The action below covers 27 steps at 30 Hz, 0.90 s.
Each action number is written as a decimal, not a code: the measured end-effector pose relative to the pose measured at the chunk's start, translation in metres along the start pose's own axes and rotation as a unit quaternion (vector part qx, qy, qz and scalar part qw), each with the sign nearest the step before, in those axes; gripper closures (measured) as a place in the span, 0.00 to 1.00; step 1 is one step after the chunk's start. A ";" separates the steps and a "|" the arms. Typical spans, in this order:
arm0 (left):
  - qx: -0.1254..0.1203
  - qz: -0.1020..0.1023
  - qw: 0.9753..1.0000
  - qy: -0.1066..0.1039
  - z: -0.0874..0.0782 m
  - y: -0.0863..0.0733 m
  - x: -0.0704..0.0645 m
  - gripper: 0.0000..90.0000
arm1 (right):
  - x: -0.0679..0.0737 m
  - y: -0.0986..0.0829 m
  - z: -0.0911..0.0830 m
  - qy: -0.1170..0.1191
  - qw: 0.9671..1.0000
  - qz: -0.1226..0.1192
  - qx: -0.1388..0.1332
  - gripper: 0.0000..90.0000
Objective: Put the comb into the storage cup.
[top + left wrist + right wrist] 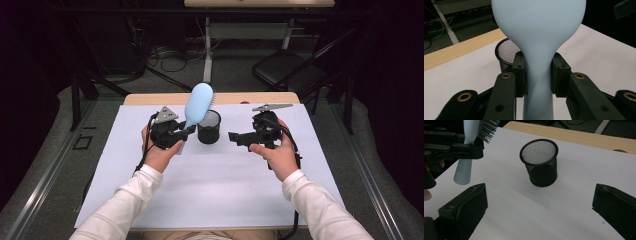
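Note:
A pale blue hairbrush (198, 103) stands upright, held by its neck in my left gripper (187, 129), just left of a black mesh cup (208, 127). In the left gripper view the brush's handle (538, 82) is pinched between both pads, and the mesh cup (507, 51) shows behind it. My right gripper (235, 137) hovers to the right of the cup, jaws wide apart with nothing between them. The right gripper view shows the upright cup (540, 162) ahead, and the brush (467, 160) with its dark bristles at the far left.
A white sheet (210, 180) covers the wooden table (150, 99). Beyond the table are a black chair (287, 70), desk legs and floor cables. Both forearms wear white sleeves.

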<state>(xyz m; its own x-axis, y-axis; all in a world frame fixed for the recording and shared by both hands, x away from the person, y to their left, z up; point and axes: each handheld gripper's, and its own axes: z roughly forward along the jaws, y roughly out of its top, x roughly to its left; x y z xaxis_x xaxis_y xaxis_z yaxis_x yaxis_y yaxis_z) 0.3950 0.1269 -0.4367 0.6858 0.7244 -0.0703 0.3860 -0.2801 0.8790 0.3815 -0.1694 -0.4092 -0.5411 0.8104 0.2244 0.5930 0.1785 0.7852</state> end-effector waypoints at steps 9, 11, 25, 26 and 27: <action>-0.001 0.003 1.000 0.002 0.003 -0.001 -0.002 0.77 | 0.002 0.004 0.002 0.007 1.000 0.009 -0.004 0.00; -0.003 0.005 1.000 0.003 0.003 -0.001 -0.003 0.77 | 0.001 0.005 0.002 0.008 1.000 0.013 -0.005 0.00; -0.008 0.011 1.000 0.006 0.011 -0.002 -0.008 0.77 | 0.001 0.019 0.004 0.023 0.999 0.030 -0.009 0.00; -0.009 0.012 1.000 0.007 0.012 -0.002 -0.008 0.77 | 0.002 0.020 0.004 0.025 0.999 0.032 -0.009 0.00; -0.008 0.014 1.000 0.008 0.012 -0.003 -0.008 0.77 | 0.002 0.021 0.004 0.028 0.999 0.032 -0.010 0.00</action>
<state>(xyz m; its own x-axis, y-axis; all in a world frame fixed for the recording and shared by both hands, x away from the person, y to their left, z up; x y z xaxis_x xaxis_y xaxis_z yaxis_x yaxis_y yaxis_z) 0.3960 0.1137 -0.4442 0.6864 0.7262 -0.0392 0.3575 -0.2901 0.8877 0.3955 -0.1615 -0.3944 -0.5361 0.7868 0.3059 0.6156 0.1165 0.7794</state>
